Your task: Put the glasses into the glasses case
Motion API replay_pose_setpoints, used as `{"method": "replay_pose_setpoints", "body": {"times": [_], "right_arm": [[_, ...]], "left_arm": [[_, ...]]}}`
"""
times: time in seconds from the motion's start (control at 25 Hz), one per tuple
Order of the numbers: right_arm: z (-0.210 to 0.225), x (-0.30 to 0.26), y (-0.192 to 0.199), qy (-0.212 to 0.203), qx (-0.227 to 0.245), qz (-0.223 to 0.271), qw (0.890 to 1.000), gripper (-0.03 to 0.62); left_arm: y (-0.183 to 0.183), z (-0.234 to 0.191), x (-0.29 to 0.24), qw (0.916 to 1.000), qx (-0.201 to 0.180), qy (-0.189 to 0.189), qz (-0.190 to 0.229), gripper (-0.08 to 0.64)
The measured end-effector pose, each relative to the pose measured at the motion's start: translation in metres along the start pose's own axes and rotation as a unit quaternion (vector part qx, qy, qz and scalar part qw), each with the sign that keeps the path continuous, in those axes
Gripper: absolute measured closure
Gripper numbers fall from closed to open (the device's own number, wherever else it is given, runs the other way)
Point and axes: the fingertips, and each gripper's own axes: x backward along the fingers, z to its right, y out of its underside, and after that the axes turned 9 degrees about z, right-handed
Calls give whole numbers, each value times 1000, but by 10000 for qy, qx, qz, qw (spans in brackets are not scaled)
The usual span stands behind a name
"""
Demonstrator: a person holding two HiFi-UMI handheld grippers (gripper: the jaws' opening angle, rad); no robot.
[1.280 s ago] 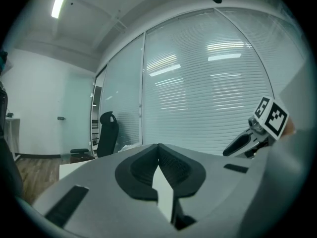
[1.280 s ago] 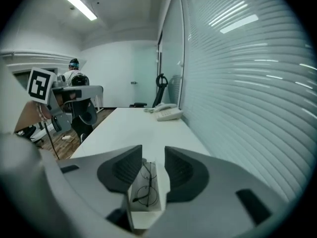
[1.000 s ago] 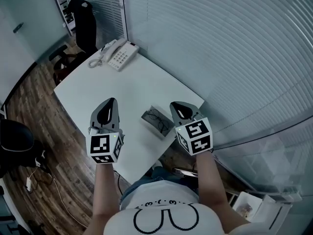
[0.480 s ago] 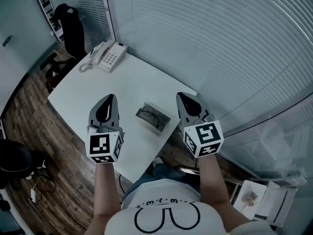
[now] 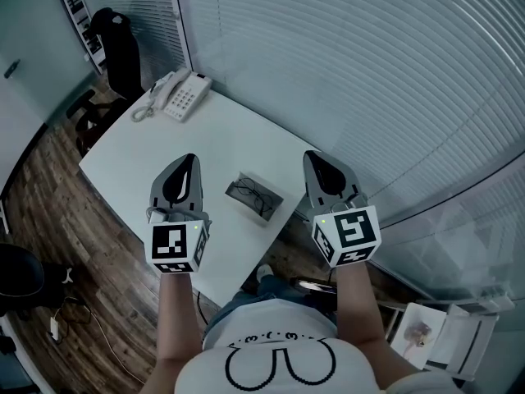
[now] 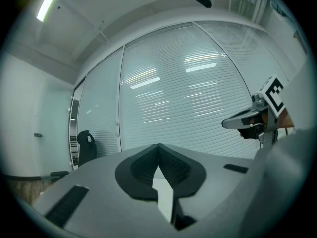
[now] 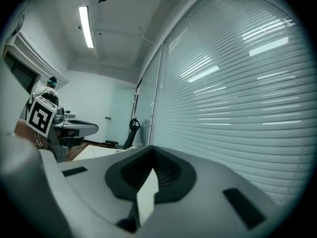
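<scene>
An open grey glasses case point(image 5: 269, 192) lies on the white table point(image 5: 164, 146), and the dark-framed glasses point(image 5: 248, 194) rest inside it. My left gripper point(image 5: 189, 159) hovers left of the case, well above the table; its jaws meet at the tips with nothing between them point(image 6: 158, 147). My right gripper point(image 5: 312, 156) hangs right of the case, beyond the table's corner, shut and empty point(image 7: 151, 149). Both point level toward the blinds. Each gripper view catches the other gripper: the right gripper point(image 6: 242, 121) and the left gripper point(image 7: 74, 129).
A white desk phone point(image 5: 180, 95) sits at the table's far left corner. A black office chair point(image 5: 115, 43) stands beyond it on the wooden floor point(image 5: 57, 212). A glass wall with blinds point(image 5: 369, 72) runs along the table's far side.
Both grippers have risen from near the table. The right one has drawn away from the case toward the right. The case with the glasses has stayed in place.
</scene>
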Motion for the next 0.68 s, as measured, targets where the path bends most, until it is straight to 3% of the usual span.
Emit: {"method": "replay_pose_setpoints", "body": {"times": [0.68], "right_arm": [[4,0,-4,6,73,41,10000,583]], "left_arm": [[-7,0,-3,9999,-48,31,86,543]]}}
